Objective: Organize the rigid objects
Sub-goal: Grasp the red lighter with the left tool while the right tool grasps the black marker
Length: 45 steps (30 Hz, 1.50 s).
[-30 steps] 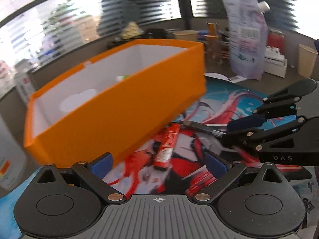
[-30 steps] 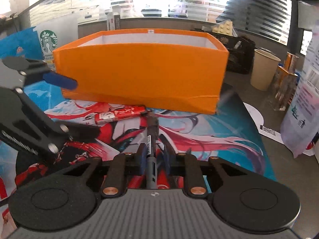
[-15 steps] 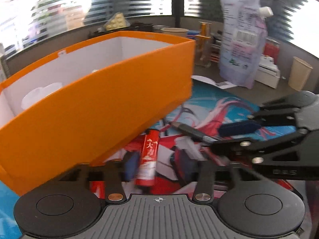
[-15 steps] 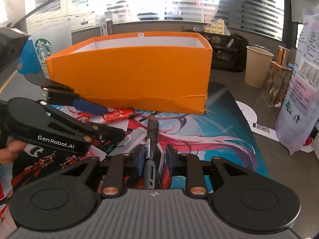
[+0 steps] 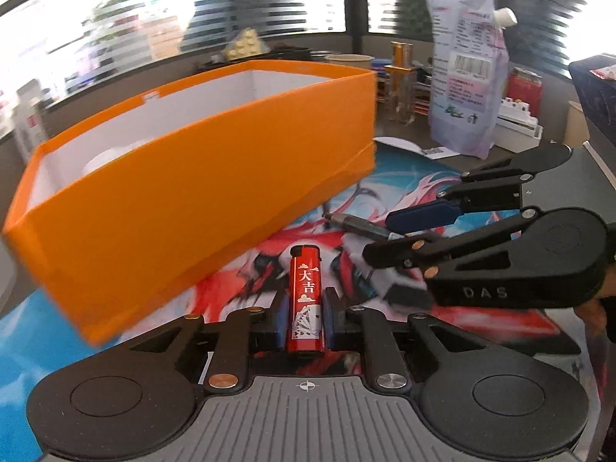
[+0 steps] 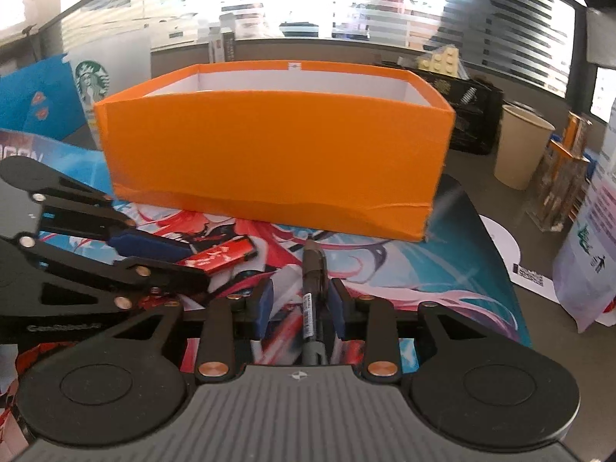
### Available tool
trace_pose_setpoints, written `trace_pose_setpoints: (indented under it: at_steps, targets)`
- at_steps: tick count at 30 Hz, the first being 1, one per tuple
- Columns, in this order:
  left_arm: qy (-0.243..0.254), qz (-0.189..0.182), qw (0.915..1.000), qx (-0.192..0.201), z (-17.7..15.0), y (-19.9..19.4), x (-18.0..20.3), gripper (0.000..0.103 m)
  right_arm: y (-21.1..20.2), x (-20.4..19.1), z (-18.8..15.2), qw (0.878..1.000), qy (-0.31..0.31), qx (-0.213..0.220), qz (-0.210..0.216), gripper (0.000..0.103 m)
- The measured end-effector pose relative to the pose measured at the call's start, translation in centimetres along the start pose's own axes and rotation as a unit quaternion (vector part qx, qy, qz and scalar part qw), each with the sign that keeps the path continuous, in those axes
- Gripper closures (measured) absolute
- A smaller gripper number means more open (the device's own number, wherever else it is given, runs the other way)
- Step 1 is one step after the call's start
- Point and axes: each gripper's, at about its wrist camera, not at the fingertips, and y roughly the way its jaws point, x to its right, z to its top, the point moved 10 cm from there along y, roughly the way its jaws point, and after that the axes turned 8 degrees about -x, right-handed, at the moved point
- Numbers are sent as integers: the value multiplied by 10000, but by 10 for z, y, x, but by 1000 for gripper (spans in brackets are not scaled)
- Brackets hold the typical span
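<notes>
- We see a desk [image 6: 481, 196] under a printed mat [image 6: 442, 269], the widest thing in both views, with red, white and teal artwork.
- On the mat's far part stands an orange box [image 6: 277, 154], open on top and white inside; in the left wrist view a pale round shape lies inside it, and we cannot tell what it is.
- Right of the mat we note a white pouch [image 5: 467, 73] with a spout, standing upright, and a paper cup [image 6: 519, 146] beside clear orange-trimmed holders [image 6: 566, 169].
- Our left gripper [image 5: 304, 313] has just been closing and now clamps a red lighter [image 5: 306, 300] between its blue pads; the lighter points ahead toward the box, its black cap forward, just above or on the mat, we cannot tell which.
- Our right gripper [image 6: 298, 304] has just been loosening a little; a dark pen [image 6: 312, 300] lies between its pads. The right-hand pad sits against the pen, while a gap shows on the left, so it is slack rather than gripping.
- The pen points toward the box, its tip just short of the near wall.
- The two grippers sit close together, side by side, in front of the box.
</notes>
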Motion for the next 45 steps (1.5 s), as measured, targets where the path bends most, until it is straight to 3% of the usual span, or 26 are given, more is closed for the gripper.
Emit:
trace_pose_setpoints:
  at_steps: [6,12,13,15,16,17,19,22,24,26,28,32,36,45]
  targets:
    - [-429,308,9986,-44,-28,-23,-20,86,0,-23,0,9997,-198,50,141,82]
    - [-465,419,9980,-24,-28,-24,-22,80,1,-26,1,9994,-298,56,167,80]
    - [-483,438,9979,-22,-28,-24,-23,74,0,-26,0,9993,-315,43,174,80]
    - [-537,491,9974,-14,-27,-22,-27,50,-1,-25,-1,9993,-293,5,215,80]
    - [-582,521,9969,-34,-28,-20,-30,25,-1,-25,-1,9992,-313,-8,230,80]
    - [-640,533,9965,-46,-29,-17,-33,17,-2,-25,-2,9992,-336,-19,233,80]
    - [-754,367,9965,0,-29,-14,-35,16,-2,-25,-2,9991,-353,-31,244,80]
    - [-695,343,9970,26,-29,-14,-33,19,-2,-25,-2,9994,-276,-41,220,81]
    - [-628,275,9976,45,-28,-16,-29,31,-3,-29,-3,9994,-332,-30,110,84]
    - [-483,164,9987,77,-27,-19,-20,57,-4,-34,-4,9991,-435,3,17,89]
    - [-331,63,9994,119,-26,-21,-10,72,-4,-36,-4,9991,-429,11,-12,89]
    - [-297,-42,9994,173,-26,-22,-5,86,-4,-34,-4,9996,-283,18,19,89]
    - [-554,-30,9984,130,-24,-21,-9,86,-4,-34,-4,9998,-209,31,-9,90]
    - [-621,112,9980,-9,-26,-25,-9,87,-13,-33,-3,9997,110,76,199,90]
